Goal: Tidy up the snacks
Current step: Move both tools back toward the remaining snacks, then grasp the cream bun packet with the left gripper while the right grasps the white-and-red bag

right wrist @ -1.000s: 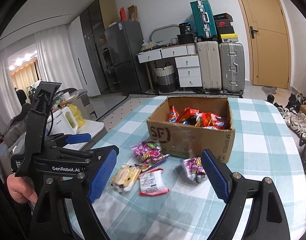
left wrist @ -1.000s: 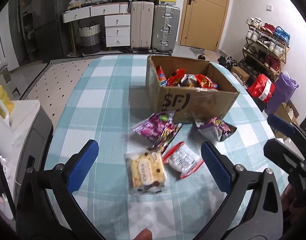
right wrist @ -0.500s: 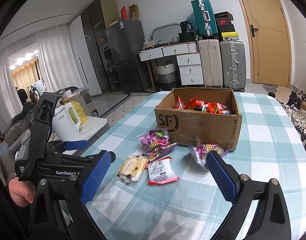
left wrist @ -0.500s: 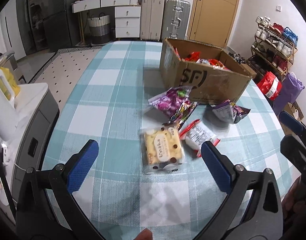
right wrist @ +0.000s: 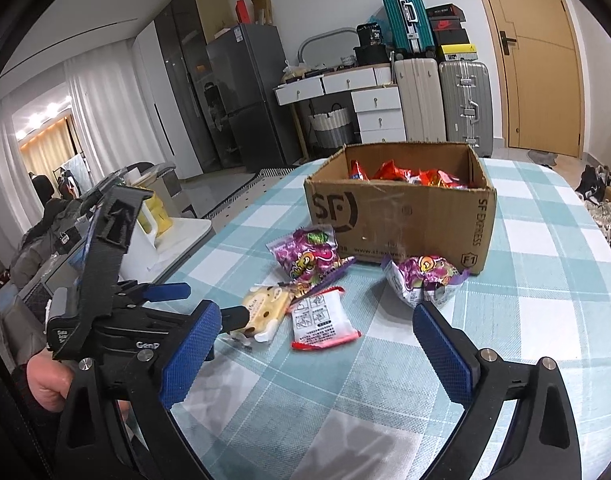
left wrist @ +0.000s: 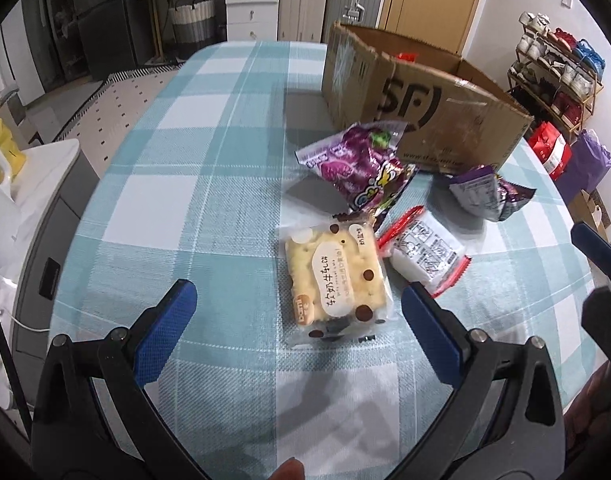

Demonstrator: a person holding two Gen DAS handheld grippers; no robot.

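The left hand-held gripper (left wrist: 297, 316) hangs released over the biscuit packet (left wrist: 335, 280) on the desk (left wrist: 185, 160); the right hand-held gripper (right wrist: 317, 348) gapes empty. The slick wrapper may slide away as the pads close.

A table (left wrist: 193, 168) under a teal-and-white checked cloth is carrying a cardboard box (right wrist: 401, 216) toward its far edge. Four snack packets are lying just in front of the box: a yellow biscuit pack (left wrist: 337, 276), a red-edged white pack (left wrist: 425, 254) and two purple bags (left wrist: 353, 156) (left wrist: 485, 196).
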